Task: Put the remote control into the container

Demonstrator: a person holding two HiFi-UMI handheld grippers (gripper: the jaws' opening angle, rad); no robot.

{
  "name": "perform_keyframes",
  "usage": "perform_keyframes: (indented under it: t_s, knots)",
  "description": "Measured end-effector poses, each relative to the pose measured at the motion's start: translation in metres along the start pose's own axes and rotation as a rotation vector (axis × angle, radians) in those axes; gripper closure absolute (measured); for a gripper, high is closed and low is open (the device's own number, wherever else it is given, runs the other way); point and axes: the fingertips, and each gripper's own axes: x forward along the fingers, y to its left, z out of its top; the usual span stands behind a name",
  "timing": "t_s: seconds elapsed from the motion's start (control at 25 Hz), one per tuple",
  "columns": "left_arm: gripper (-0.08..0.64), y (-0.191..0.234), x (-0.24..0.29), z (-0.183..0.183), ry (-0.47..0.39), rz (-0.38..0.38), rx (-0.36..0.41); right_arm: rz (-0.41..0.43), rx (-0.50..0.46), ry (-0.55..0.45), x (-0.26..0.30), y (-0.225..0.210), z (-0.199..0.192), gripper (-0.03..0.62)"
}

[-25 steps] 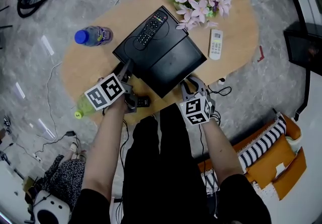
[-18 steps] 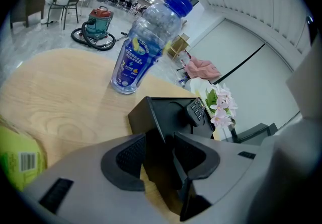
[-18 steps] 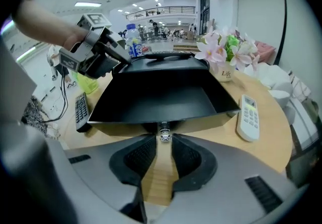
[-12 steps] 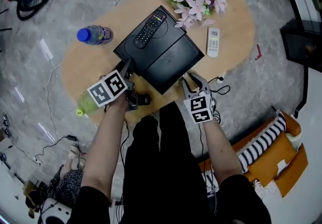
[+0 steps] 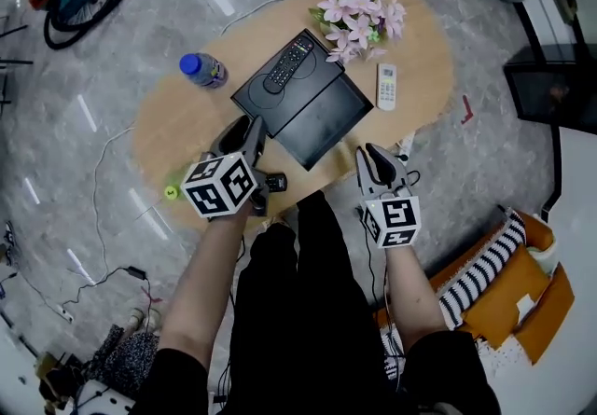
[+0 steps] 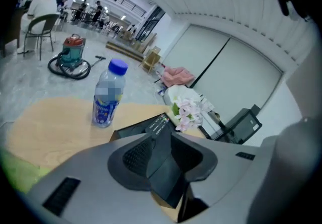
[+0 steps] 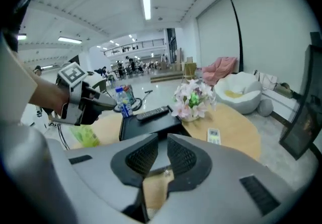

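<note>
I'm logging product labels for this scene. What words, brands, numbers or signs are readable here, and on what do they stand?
No text here can be read well enough to quote.
Clear plastic bottle with blue cap: label print unreadable.
Long black remote control: button print too small.
Small white remote control: markings too small.
</note>
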Motion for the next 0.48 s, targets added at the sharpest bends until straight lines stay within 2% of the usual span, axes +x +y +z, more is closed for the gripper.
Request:
perform_keyframes:
  t_s: [0.16, 0.48]
  knots:
    - [0.489, -0.029, -0.046, 0.027, -0.097, -0.069, 0.147, -0.028, 0.035, -0.115, -0.031, 0.019, 0.04, 0.566]
    - [0.548, -0.066, -0.164, 0.077, -0.268, -0.129, 0.384, -0.017, -0.001, -0.206, -0.093, 0.06, 0.094, 0.568]
